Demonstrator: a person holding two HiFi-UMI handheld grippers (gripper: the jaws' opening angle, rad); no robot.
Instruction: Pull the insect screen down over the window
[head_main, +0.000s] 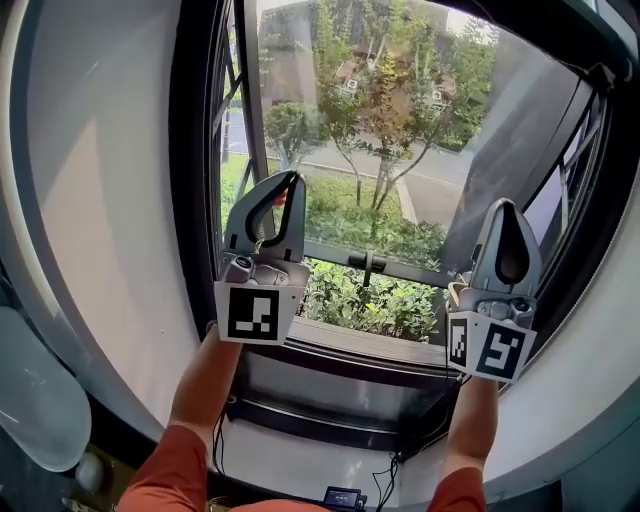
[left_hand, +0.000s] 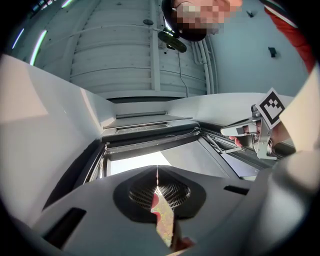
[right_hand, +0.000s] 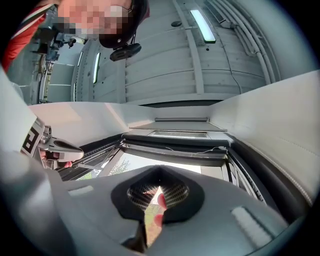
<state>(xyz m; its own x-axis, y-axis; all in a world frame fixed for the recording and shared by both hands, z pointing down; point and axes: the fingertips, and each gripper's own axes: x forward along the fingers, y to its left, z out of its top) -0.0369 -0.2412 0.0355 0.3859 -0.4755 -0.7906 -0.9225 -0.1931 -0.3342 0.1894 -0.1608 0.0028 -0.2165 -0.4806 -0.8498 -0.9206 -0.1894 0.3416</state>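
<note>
Two grippers, left and right, each with jaws pressed together on nothing, held up before the window. Insect screen: apparently rolled up at the window's top edge. Pull-down not yet started.

**Window**: dark-framed and upright, directly ahead of both your grippers. Its clear opening spans the space from your left gripper to your right gripper.

**Insect screen**: not drawn down. Its dark bar lies level across the window's top, above and beyond both jaw tips, with a thin cord along it.
</note>
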